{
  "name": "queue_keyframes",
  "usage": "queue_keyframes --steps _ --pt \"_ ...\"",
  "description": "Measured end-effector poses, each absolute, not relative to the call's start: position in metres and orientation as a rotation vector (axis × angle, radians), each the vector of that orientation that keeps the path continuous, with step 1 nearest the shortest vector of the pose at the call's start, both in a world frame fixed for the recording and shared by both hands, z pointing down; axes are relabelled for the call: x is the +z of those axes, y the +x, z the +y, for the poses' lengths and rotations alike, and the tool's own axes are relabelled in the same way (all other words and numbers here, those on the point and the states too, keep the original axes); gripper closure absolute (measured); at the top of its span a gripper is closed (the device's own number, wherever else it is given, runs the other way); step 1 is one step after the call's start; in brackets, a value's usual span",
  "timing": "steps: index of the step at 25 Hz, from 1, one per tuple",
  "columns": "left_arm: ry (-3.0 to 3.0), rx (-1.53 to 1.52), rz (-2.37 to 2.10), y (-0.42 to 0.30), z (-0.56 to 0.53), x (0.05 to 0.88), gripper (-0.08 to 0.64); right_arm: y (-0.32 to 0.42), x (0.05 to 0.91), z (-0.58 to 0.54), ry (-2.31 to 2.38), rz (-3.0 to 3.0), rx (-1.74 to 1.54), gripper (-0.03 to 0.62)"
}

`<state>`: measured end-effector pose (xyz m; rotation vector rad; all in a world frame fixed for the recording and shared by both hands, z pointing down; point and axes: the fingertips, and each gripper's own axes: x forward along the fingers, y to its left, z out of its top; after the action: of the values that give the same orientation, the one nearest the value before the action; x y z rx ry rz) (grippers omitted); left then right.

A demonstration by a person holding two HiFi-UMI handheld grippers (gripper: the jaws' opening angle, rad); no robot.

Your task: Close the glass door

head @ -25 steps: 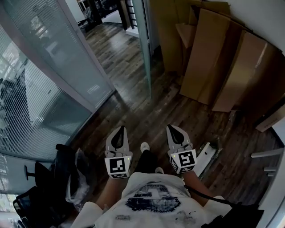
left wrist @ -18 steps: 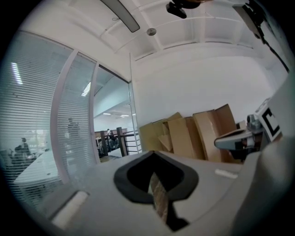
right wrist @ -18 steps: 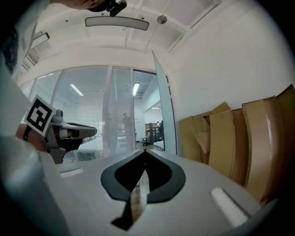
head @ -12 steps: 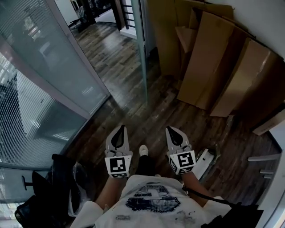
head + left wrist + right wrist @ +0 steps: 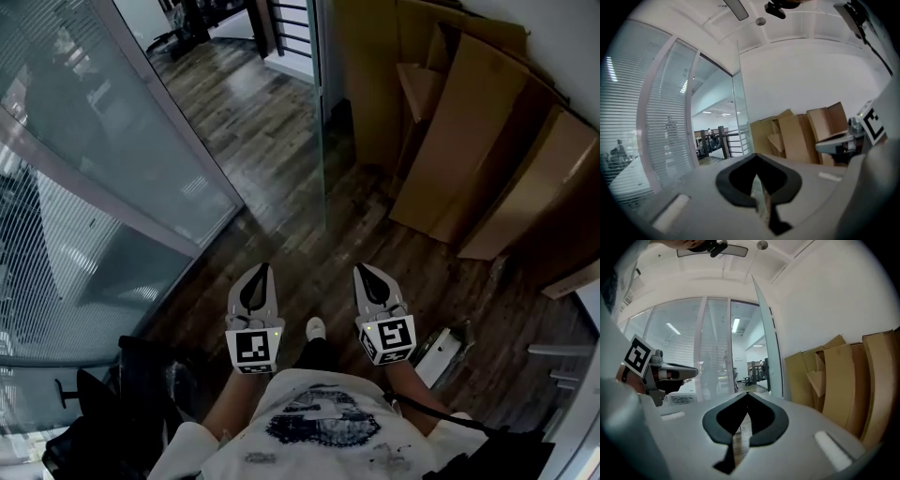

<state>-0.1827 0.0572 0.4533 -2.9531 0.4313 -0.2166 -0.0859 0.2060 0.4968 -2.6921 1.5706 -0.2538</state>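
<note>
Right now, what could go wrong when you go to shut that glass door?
The glass door stands edge-on and see-through, so it is easy to misjudge and bump. Both the left gripper and right gripper are shut, with tips that might knock or slip on the glass. The cardboard sheets lean close beside the door and could topple if brushed.
</note>
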Motion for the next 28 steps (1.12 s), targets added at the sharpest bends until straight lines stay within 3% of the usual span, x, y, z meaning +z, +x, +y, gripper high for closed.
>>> queue_keyframes --steps 12,28 --pt "-2.966 -0.216 0.446 -0.141 -0.019 0.457 0.558 -0.039 0.484 0.134 -2.744 1.554 -0.213 0.588" --pt "-3.005 -0.187 0.459 -0.118 -0.052 0.456 0.558 -0.012 0.475 0.121 -2.751 1.526 -0.195 0.586"
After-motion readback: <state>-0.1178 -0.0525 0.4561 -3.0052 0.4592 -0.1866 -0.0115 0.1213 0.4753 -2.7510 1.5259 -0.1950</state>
